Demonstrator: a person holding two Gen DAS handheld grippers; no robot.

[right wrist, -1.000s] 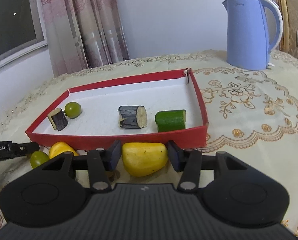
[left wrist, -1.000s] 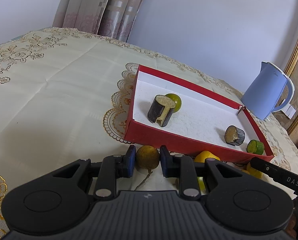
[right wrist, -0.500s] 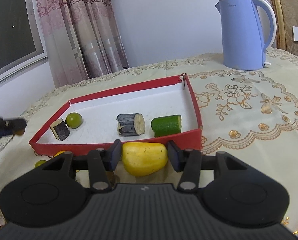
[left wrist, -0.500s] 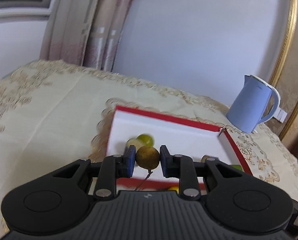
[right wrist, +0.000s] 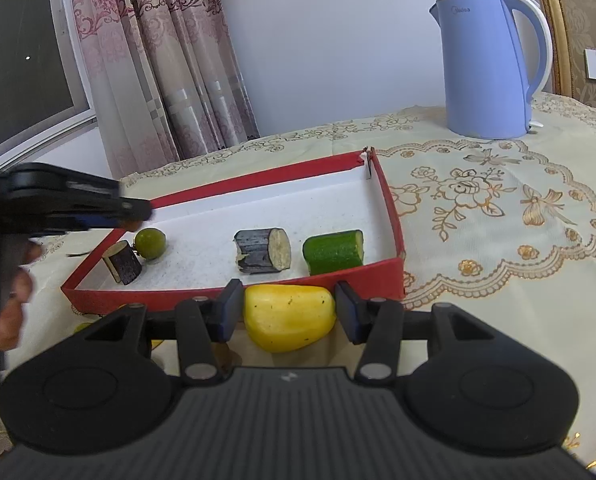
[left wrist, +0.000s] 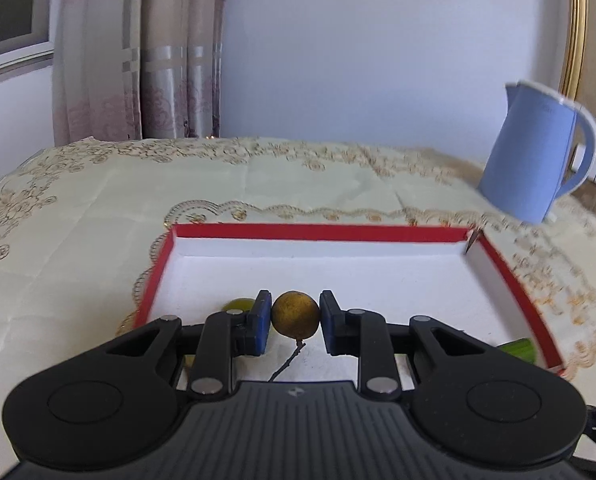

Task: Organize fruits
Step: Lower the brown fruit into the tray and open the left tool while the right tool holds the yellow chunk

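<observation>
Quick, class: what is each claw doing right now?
Left claw: shut on the brown round fruit.
Right claw: shut on the yellow fruit piece.

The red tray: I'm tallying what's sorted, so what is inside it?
The red tray holds a green round fruit, two dark cut pieces and a green cucumber chunk. The left claw covers part of its far left corner.

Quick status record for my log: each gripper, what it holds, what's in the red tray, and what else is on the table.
left gripper: shut on brown round fruit, over the red tray
right gripper: shut on yellow fruit piece, at the tray's near wall
in tray: green round fruit, two dark cut pieces, cucumber piece
elsewhere on table: blue kettle
</observation>
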